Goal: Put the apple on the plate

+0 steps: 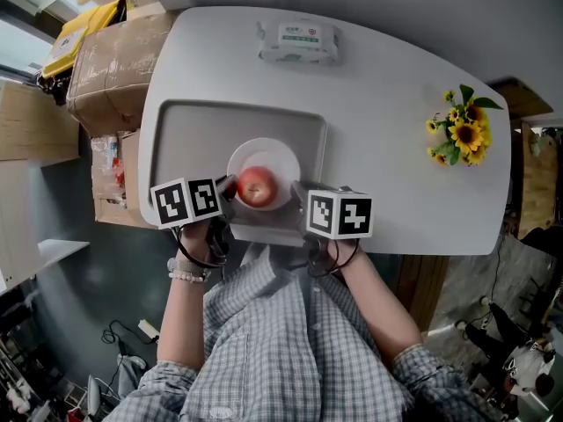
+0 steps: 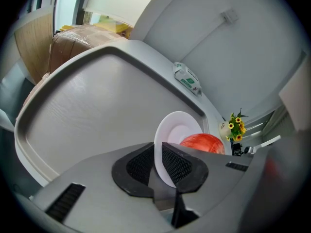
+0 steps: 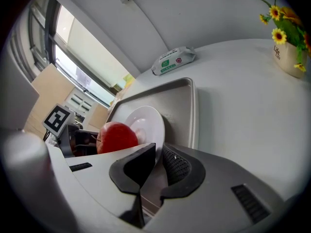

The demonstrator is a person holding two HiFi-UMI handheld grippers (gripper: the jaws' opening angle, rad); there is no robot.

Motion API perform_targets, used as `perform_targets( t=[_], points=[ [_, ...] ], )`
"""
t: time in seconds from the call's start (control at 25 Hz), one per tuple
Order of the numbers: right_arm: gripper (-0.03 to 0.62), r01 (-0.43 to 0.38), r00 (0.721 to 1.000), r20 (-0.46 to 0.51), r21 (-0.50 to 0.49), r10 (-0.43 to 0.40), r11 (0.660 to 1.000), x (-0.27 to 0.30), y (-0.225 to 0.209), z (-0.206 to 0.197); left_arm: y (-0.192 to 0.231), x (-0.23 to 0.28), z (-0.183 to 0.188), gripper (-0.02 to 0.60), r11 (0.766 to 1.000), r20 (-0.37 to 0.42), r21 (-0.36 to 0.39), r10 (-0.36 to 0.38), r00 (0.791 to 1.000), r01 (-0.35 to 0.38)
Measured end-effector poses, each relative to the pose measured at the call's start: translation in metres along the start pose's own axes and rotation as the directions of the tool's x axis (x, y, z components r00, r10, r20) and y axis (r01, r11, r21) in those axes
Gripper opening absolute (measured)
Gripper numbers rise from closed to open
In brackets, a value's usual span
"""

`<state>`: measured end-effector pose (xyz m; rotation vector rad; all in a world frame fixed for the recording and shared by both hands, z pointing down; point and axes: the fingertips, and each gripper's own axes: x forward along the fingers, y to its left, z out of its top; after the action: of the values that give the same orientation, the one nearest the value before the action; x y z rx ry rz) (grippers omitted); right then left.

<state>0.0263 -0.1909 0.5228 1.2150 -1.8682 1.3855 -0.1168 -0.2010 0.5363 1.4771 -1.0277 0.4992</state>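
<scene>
**Both grippers clamped on the plate's rim, apple on the plate**

Head view: the left gripper [image 1: 227, 187] and the right gripper [image 1: 296, 193] stand at opposite sides of a white plate [image 1: 264, 149], each with its tips at the rim. The red apple [image 1: 256, 185] sits on the plate, directly between the two grippers. The plate lies over the near part of a grey tray [image 1: 185, 130] on a white table [image 1: 396, 86]. Whether the plate rests on the tray or is held just above it cannot be told. Well beyond both grippers lies a pack of wipes [image 1: 298, 42]. Off to the right gripper's outer side, well apart, stands a pot of sunflowers [image 1: 464, 134].

Left gripper view: the jaws are narrowly apart, and the plate's thin rim runs between the ribbed pads [image 2: 176, 163], which press on it from both sides. The apple shows just past the jaws to their right, on the plate. The tray's bare floor stretches ahead and to the left.

Right gripper view: the jaws are likewise drawn in on the plate's rim (only the rim's thickness keeps them apart). The apple sits just beyond the jaws to their left. Past it shows the left gripper's marker cube [image 3: 59, 118]. The wipes lie far ahead and the sunflowers far to the right.
</scene>
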Motion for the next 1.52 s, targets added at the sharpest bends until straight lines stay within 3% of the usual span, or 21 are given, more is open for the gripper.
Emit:
perform_targets(
  t=[0.24,0.68,0.88,1.08,1.28,1.36,1.52],
  points=[
    [0.051,0.016,1.000,-0.001,-0.045,-0.016,0.999,0.005,0.003,0.000,0.003,-0.001,0.003,0.046,1.000,0.036,-0.029,-0.011,0.999,0.012],
    [0.051,-0.017,1.000,0.001,-0.032,0.017,0.999,0.006,0.006,-0.004,0.004,-0.015,0.009,0.068,0.976,0.149,-0.151,-0.133,0.980,0.155],
    [0.051,0.000,0.999,0.039,-0.019,0.000,1.000,0.001,0.003,0.002,0.007,-0.032,0.019,0.075,0.967,0.218,-0.175,-0.143,0.965,0.183],
    [0.051,0.011,0.992,0.126,-0.025,-0.008,1.000,-0.018,-0.001,0.018,0.004,-0.055,0.031,0.069,0.986,0.267,-0.100,-0.105,0.958,0.136],
    [0.040,-0.017,0.965,0.260,0.013,0.013,1.000,-0.053,-0.009,0.036,-0.031,-0.077,0.043,0.018,0.985,0.323,0.100,-0.166,0.932,0.141],
    [0.037,-0.034,0.948,0.318,0.017,0.027,0.999,-0.071,-0.013,0.044,-0.052,-0.085,0.048,0.012,0.973,0.351,0.170,-0.210,0.913,0.159],
    [0.035,0.003,0.911,0.413,-0.028,0.008,1.000,-0.112,-0.021,0.059,-0.098,-0.107,0.061,0.009,0.934,0.430,0.287,-0.324,0.842,0.213]
  ],
)
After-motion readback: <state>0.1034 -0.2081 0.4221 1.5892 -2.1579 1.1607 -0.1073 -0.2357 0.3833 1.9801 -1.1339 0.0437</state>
